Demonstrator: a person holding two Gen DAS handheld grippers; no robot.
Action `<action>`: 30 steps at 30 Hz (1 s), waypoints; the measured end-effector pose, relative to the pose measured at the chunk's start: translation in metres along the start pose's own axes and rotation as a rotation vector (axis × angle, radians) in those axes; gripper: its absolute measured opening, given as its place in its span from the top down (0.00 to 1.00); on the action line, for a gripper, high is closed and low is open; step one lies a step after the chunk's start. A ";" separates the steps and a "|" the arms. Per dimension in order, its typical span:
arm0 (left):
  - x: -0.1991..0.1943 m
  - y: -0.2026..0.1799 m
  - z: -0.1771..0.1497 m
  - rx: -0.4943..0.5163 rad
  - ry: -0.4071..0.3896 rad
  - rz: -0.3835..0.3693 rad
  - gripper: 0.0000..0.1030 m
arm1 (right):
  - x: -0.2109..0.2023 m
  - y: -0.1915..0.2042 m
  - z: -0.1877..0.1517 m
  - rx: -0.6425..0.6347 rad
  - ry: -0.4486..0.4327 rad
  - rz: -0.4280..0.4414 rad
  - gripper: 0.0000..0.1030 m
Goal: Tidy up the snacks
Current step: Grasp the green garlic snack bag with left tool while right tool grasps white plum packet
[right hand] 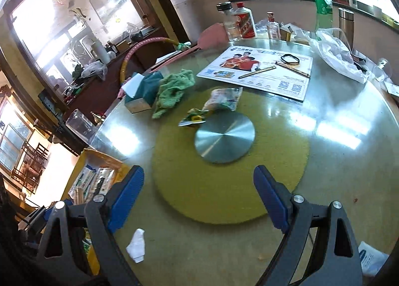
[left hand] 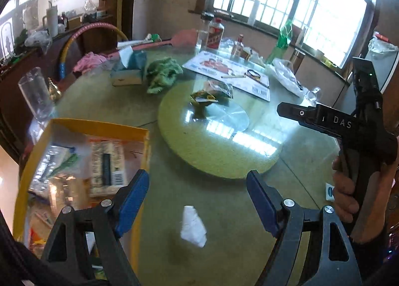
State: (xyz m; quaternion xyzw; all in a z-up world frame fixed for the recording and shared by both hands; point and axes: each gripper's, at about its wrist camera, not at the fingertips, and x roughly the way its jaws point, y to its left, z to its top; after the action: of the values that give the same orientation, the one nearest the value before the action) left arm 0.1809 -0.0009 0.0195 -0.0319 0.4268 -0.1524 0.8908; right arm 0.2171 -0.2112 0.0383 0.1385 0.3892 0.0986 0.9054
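Tools (left hand: 198, 201) (right hand: 199, 198): two, both agape | snack packets (right hand: 210, 107): two | box (left hand: 82, 126): one

Left gripper (left hand: 197, 198): jaws stand wide apart, nothing between the blue pads, angled downward. Right gripper (right hand: 199, 198): jaws likewise spread, pads bare, also pitched down. In the left wrist view the right gripper's black body shows side-on at the right edge, a hand (left hand: 345, 186) wrapped around its handle (fingers curled, grip firm).
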 end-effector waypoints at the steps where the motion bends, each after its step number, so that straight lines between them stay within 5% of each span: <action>1: 0.005 -0.002 0.001 0.003 0.012 0.004 0.22 | 0.002 -0.005 0.001 0.001 -0.001 -0.005 0.13; 12: 0.058 -0.017 0.036 -0.016 0.078 0.020 0.22 | 0.026 -0.047 0.024 0.029 0.030 -0.031 0.13; 21: 0.135 -0.021 0.100 -0.084 0.136 0.046 0.22 | 0.058 -0.104 0.035 0.156 0.071 -0.010 0.13; 30: 0.211 -0.024 0.130 -0.153 0.218 0.076 0.24 | 0.066 -0.117 0.036 0.157 0.086 0.025 0.13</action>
State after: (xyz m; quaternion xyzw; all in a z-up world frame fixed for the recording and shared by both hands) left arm 0.3995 -0.0962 -0.0520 -0.0667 0.5325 -0.0880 0.8392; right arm 0.2958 -0.3089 -0.0211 0.2095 0.4323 0.0850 0.8729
